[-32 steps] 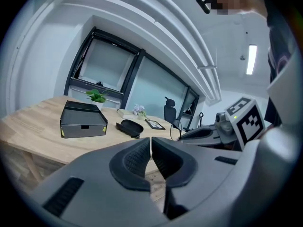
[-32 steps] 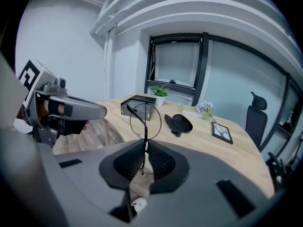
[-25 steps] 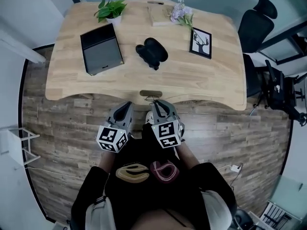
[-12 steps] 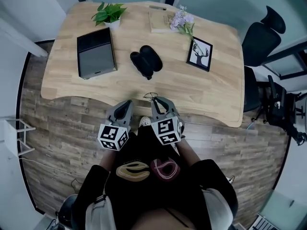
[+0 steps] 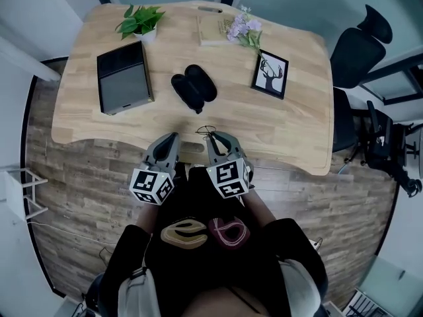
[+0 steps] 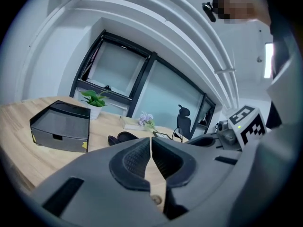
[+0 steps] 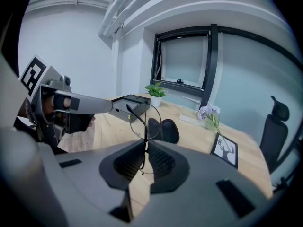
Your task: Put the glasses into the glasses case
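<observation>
Only your right gripper [image 7: 145, 144] view shows it clamped on the thin wire glasses [image 7: 146, 119]. Your left gripper [image 6: 151, 144] is closed, empty. The dark, rounded case [image 5: 193, 88] lies open mid-table [image 5: 284, 131].

The right gripper [image 7: 145, 144] hides part of the glasses [image 7: 145, 122] between its pads; the left gripper [image 6: 151, 142] half covers the glasses case [image 6: 122, 137].

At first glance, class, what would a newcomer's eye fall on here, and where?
The right gripper pinches thin wire-rimmed glasses at the near edge of the wooden table. An open black glasses case lies in the table's middle. The left gripper, alongside, is shut and empty.
</observation>
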### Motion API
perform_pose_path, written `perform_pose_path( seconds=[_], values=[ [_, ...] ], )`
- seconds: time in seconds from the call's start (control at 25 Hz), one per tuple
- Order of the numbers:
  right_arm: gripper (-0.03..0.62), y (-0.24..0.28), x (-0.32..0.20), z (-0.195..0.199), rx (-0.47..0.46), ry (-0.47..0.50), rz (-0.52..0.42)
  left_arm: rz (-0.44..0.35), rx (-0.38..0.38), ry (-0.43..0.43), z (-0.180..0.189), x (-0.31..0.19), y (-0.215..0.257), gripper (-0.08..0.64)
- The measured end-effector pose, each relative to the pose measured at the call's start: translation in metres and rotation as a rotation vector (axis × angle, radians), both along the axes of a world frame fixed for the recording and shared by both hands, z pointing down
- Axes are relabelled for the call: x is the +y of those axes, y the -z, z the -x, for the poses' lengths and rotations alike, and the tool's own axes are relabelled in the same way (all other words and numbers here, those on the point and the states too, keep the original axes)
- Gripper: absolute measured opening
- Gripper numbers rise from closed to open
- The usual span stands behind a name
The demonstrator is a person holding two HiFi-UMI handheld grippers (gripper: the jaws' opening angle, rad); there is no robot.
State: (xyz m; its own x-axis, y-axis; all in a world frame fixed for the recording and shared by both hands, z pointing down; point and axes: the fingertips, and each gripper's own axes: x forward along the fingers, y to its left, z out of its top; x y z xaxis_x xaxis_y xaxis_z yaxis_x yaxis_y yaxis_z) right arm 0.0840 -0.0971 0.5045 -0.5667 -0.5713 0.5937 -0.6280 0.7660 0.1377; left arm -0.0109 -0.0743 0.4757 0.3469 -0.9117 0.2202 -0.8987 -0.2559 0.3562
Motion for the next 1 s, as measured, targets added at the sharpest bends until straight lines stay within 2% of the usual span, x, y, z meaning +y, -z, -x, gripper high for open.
perform_pose_path(
  seconds=[0.16, 0.28, 0.6, 1.0],
  values=[
    [0.035, 0.001, -0.016, -0.001, 0.008, -0.036, -0.002, 0.019, -0.025, -0.042, 0.001, -0.018, -0.004, 0.025],
    [0.035, 0.002, -0.028, 0.002, 0.018, -0.068, -0.002, 0.048, -0.08, -0.099, 0.003, -0.031, -0.009, 0.025],
    [0.035, 0.001, -0.057, 0.022, 0.052, -0.148, 0.01, 0.058, -0.137, -0.173, 0.028, -0.061, -0.013, 0.025],
    [0.035, -0.007, -0.095, 0.047, 0.148, -0.212, 0.018, 0.067, -0.12, -0.223, 0.07, -0.085, -0.016, 0.025]
  ],
)
